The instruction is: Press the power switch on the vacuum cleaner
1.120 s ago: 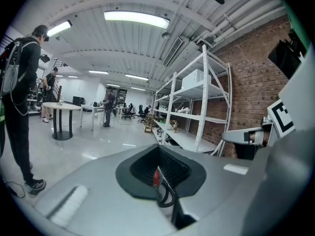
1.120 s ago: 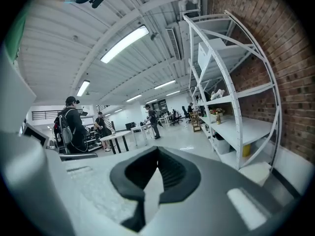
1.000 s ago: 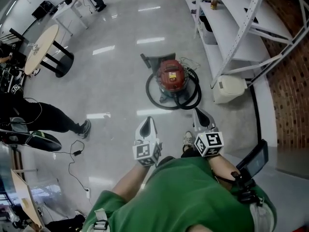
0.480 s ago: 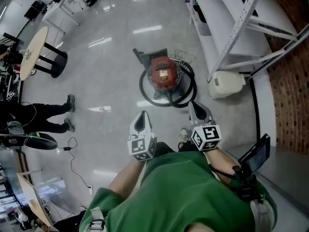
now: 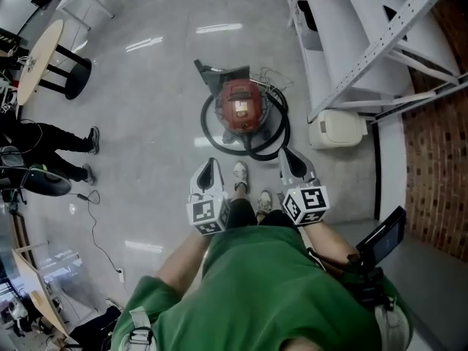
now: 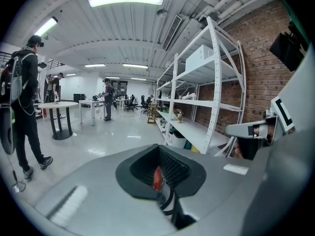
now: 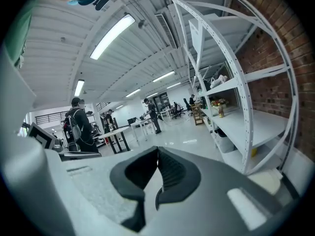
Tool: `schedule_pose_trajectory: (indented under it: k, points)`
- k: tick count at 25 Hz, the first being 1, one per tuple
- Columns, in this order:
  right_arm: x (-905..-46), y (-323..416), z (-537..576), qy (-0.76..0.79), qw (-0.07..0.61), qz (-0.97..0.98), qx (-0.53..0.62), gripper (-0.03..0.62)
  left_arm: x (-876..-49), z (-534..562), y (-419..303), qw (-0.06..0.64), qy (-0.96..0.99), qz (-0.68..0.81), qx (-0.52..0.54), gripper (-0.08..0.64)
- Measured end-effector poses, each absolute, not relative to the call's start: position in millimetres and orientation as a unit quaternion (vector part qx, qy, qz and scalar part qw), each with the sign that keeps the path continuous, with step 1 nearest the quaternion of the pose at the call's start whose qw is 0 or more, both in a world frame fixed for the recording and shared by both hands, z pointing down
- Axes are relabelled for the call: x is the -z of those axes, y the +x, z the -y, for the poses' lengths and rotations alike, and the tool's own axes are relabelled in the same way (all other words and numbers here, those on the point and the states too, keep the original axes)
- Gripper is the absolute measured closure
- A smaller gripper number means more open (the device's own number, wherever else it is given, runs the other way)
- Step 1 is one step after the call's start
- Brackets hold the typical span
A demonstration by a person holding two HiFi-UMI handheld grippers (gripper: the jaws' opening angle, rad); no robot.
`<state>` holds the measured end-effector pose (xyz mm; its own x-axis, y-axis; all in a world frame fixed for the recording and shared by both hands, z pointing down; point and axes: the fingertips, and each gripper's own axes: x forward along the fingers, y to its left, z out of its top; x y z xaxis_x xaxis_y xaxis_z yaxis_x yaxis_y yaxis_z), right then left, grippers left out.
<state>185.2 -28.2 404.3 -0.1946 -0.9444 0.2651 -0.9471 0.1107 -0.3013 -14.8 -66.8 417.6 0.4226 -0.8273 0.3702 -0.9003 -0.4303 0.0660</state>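
Note:
The red canister vacuum cleaner [image 5: 241, 107] stands on the floor, with its black hose [image 5: 272, 146] coiled round it. Its power switch is too small to make out. My left gripper [image 5: 207, 170] and right gripper [image 5: 291, 163] hover side by side short of the vacuum, both pointing toward it and apart from it. In the left gripper view the left gripper [image 6: 159, 149] has its jaws together, and a red sliver of the vacuum [image 6: 156, 178] shows through the hollow behind the tips. The right gripper [image 7: 158, 150] is shut with nothing between its pads.
A white shelving rack [image 5: 344, 42] runs along the right by a brick wall [image 5: 439, 159]. A cream box [image 5: 336, 130] sits on the floor under it, close to the vacuum. The wearer's shoes [image 5: 240, 175] are between the grippers. At left are a bystander [image 5: 44, 141], a round table [image 5: 40, 61] and a floor cable [image 5: 91, 218].
The wearer has walked forward. Both grippers have come closer to the vacuum, which now sits lower and nearer in the head view. The bystander at left has shifted.

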Motion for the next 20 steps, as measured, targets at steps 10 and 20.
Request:
schedule_pose_trajectory:
  k: [10, 20]
  points:
    - [-434, 182, 105, 0.631, 0.048, 0.743, -0.215, 0.588, -461, 150, -9, 0.162, 0.835, 0.505, -0.149, 0.552]
    - [-487, 170, 179, 0.628, 0.085, 0.734, -0.245, 0.586, -514, 212, -15, 0.184, 0.837, 0.482, -0.183, 0.552]
